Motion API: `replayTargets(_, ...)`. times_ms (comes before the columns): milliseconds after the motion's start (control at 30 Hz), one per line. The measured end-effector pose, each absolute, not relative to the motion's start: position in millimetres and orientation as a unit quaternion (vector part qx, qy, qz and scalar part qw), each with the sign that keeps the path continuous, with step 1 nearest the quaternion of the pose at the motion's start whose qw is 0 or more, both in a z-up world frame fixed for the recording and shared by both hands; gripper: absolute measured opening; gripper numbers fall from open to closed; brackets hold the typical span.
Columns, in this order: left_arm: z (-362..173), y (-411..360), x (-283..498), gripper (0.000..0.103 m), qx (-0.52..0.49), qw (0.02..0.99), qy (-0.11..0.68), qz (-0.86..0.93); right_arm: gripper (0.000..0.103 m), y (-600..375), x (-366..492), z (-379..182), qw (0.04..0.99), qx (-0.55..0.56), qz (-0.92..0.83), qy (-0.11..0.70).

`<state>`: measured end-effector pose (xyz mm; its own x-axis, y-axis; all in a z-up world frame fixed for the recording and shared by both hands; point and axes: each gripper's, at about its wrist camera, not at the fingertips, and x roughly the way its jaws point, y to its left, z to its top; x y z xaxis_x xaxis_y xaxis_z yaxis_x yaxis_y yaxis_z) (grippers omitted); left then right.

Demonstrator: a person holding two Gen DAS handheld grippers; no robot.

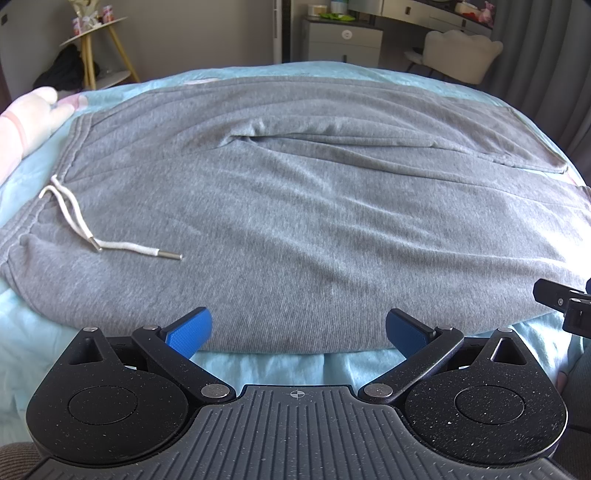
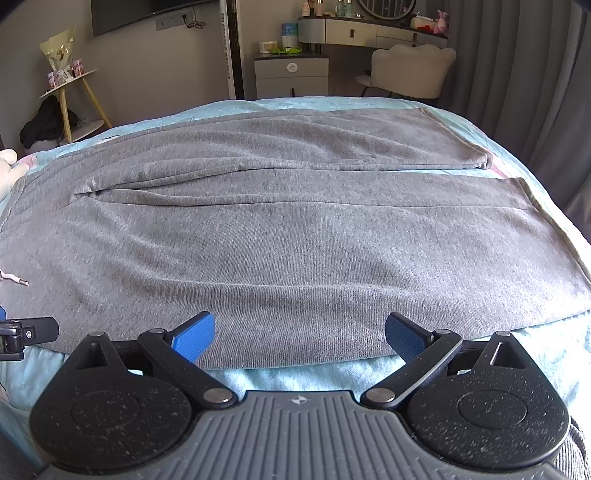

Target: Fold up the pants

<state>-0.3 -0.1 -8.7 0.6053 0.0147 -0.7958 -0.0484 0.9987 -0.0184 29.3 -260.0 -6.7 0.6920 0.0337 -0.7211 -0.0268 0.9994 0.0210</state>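
Two tools hover at the near edge of a bed: the left tool [image 1: 298, 332] and the right tool [image 2: 300, 336], each with blue pads spread wide apart, holding nothing. Beyond them, grey sweatpants [image 1: 295, 221] lie flat across the light-blue bedspread [image 1: 258, 363], waistband and white drawstring [image 1: 79, 225] to the left, legs extending right. Farther off stands a white chair [image 2: 413, 70].

Bedroom, daylight from right; grey curtains [image 2: 517, 74] on right wall. Light-blue bed [image 2: 546, 354] in front. Behind its far edge: white nightstand [image 2: 291, 75], curved vanity desk [image 2: 369, 33] with cream chair [image 2: 410, 70], round yellow-legged side table [image 2: 70, 88] far left
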Motion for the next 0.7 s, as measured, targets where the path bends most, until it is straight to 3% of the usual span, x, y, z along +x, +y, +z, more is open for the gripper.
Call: replayTargets(700,-8.3,-0.7,0.0,0.103,-0.019,0.894,0.448,0.018,0.099,-261.8,29.6,-5.1,0.920,0.013,0.017,0.392)
